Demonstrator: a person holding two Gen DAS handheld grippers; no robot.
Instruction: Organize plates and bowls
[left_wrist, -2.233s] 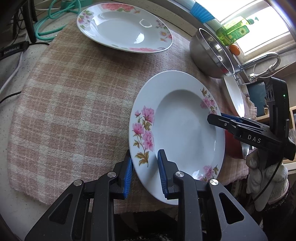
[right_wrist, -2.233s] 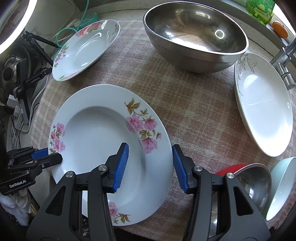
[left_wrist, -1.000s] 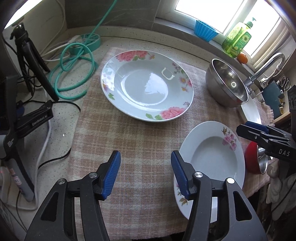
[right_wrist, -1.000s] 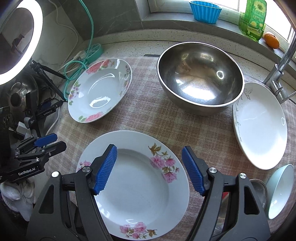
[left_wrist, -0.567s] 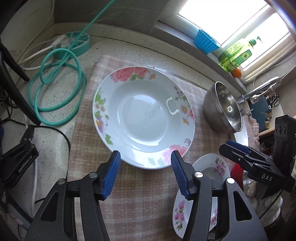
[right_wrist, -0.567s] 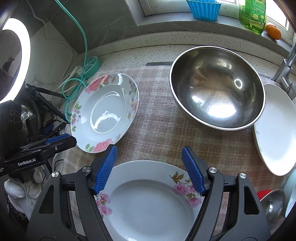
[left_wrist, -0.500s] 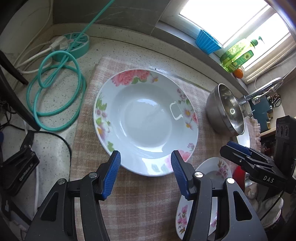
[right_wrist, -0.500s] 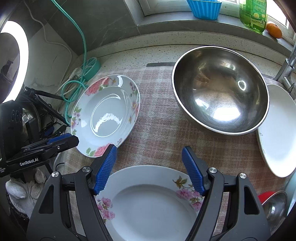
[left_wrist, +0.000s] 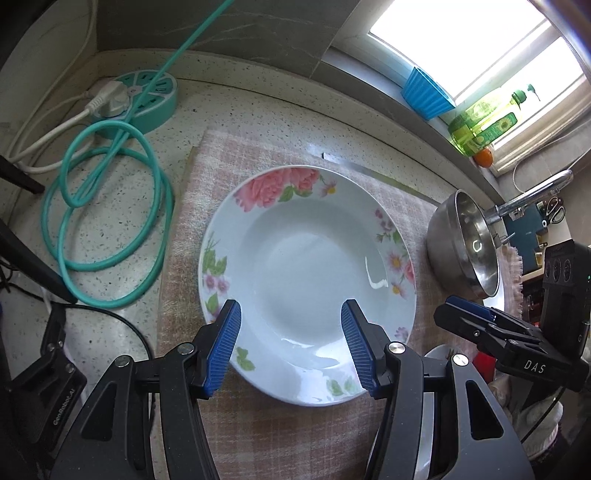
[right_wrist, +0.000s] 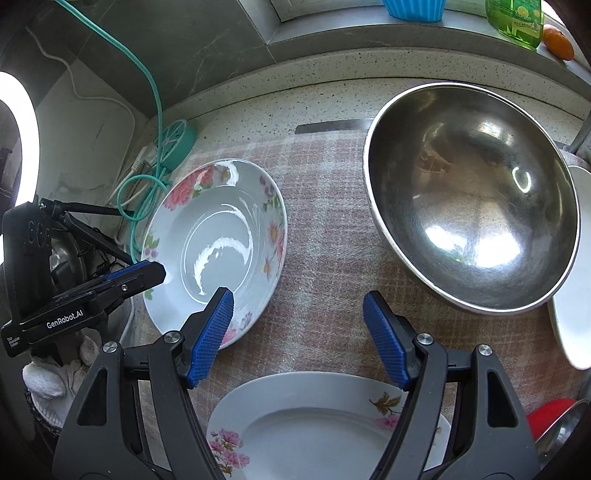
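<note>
left gripper fingers wide, rose plate near rim hidden behind them | right gripper wide, pink-flower plate cut off below | labels: "GenRobot.AI", "DAS"

Right gripper: jaws wide apart, holding nothing; above the checked cloth
Left gripper: at the left edge; tip over the rose plate
Near plate: floral rim; under the right gripper
Steel bowl: upright; right of the rose plate
Plain white plate: partly under the steel bowl
</note>
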